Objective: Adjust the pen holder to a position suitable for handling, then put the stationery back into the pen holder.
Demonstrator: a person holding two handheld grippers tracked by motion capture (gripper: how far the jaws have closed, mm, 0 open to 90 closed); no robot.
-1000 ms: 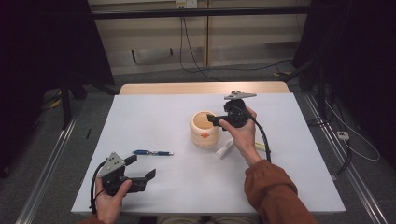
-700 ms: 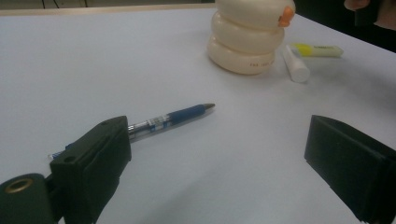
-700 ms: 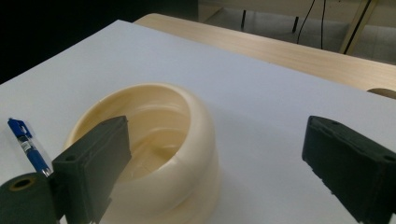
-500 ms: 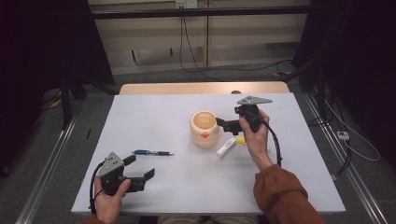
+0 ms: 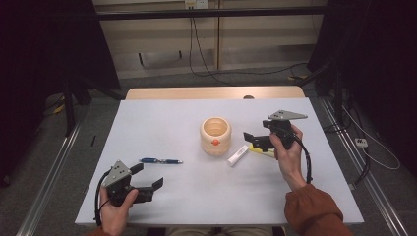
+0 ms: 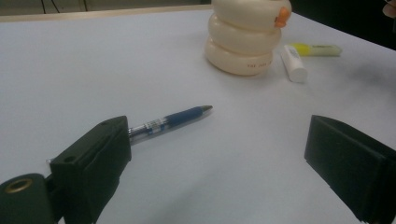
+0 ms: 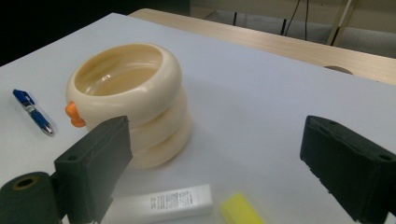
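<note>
Near the desk's (image 5: pixel 162 118) right edge, the right gripper (image 5: pixel 255 140) had drawn back from the cream pot (image 5: pixel 215 135), jaws apart above the yellow highlighter (image 5: pixel 262 152) and white tube (image 5: pixel 238 155). The left gripper (image 5: pixel 151 180) stayed wide open near the front-left corner, by the blue pen (image 5: pixel 161 161).

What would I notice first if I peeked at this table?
Probably the cream ringed cup with an orange knob, standing in the middle of the white table. Just right of it lie a white tube and a yellow highlighter, under the open right gripper. A blue pen lies nearer the open left gripper.
</note>
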